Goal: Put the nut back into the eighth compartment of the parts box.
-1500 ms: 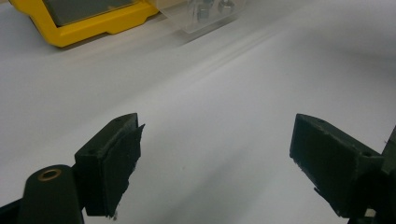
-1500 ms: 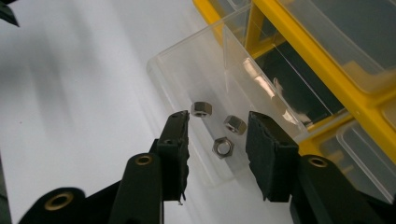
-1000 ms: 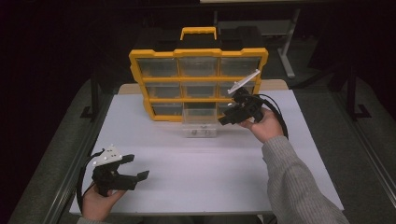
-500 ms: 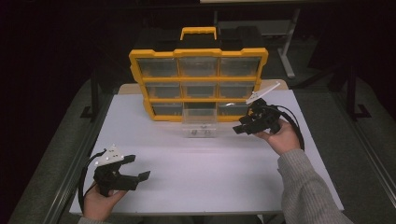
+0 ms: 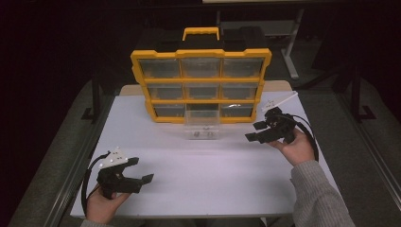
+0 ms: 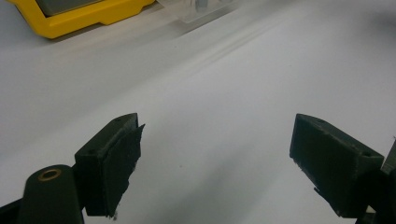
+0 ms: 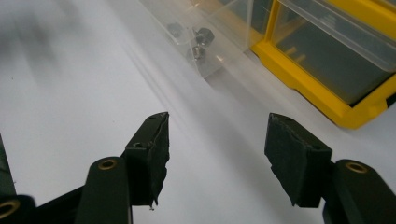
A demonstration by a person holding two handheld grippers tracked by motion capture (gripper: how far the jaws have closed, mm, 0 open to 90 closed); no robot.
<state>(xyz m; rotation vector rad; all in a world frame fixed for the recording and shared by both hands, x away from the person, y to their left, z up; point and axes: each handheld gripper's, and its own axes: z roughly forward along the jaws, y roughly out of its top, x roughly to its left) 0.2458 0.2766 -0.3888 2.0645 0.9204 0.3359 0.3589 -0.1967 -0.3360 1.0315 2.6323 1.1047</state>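
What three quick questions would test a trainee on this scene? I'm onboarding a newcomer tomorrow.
1. True or false: the right gripper holds the clear drawer.
2. Which row of the yellow organizer does the pulled-out drawer belong to: A top, B middle, C bottom?
3. What lies inside the drawer?

Key: 1. False; its jaws, which have just been opening, stand apart with nothing between them, right of the drawer. 2. C, middle slot. 3. A few small metal nuts.

Left gripper (image 6: 217,156) fingers (image 6: 109,170) spread wide above the white table (image 6: 224,84).
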